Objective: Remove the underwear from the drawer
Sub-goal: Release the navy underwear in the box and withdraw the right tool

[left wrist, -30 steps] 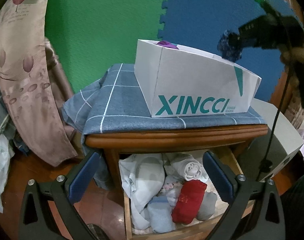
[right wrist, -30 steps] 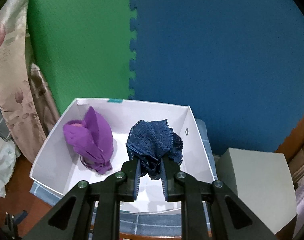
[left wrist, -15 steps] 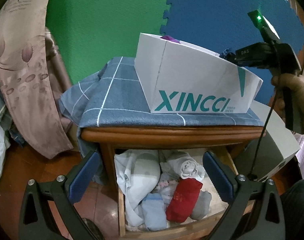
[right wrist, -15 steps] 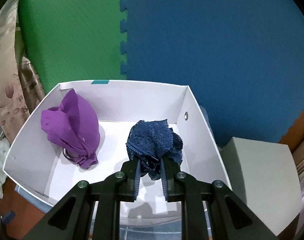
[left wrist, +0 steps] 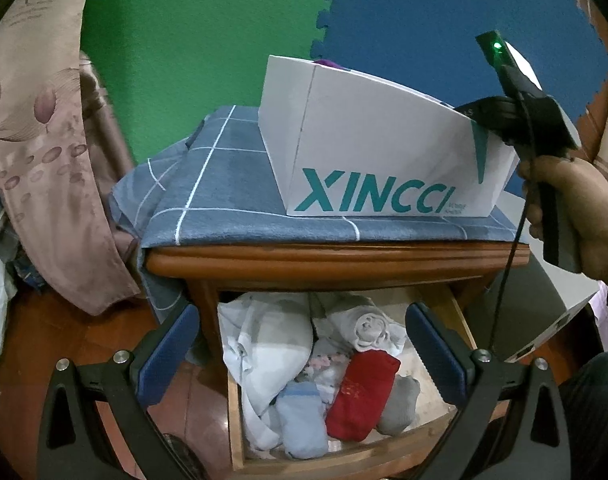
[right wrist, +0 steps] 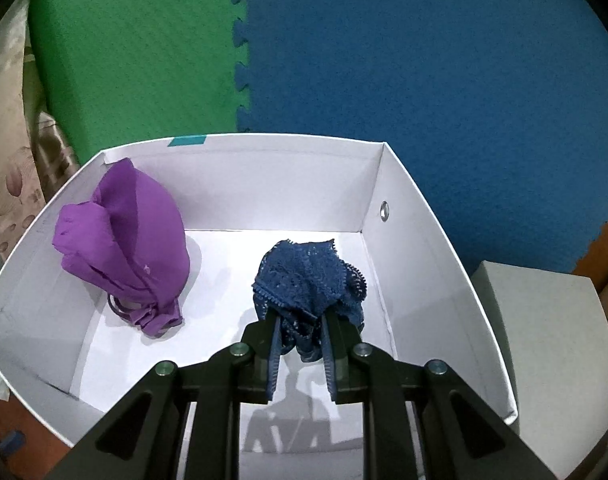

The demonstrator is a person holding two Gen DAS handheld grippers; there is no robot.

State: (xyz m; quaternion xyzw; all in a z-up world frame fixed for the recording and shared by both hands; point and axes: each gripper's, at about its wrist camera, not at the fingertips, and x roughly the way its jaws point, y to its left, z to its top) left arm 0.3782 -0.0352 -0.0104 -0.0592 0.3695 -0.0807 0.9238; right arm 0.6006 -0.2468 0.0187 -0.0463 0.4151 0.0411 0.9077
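R tongs (right wrist: 300, 344): clenched on navy lace underwear (right wrist: 308, 280), inside white box (right wrist: 416, 240)
L tongs (left wrist: 304, 344): spread wide, empty, over open drawer (left wrist: 336, 460)

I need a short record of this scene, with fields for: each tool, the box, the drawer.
right tool: shut on the navy lace underwear, held inside the white box
left tool: open, holds nothing, aimed at the open drawer
white box: on the checked cloth on the wooden stand; purple garment lies in its left part
drawer: rolled garments inside, among them a red roll and a light blue roll
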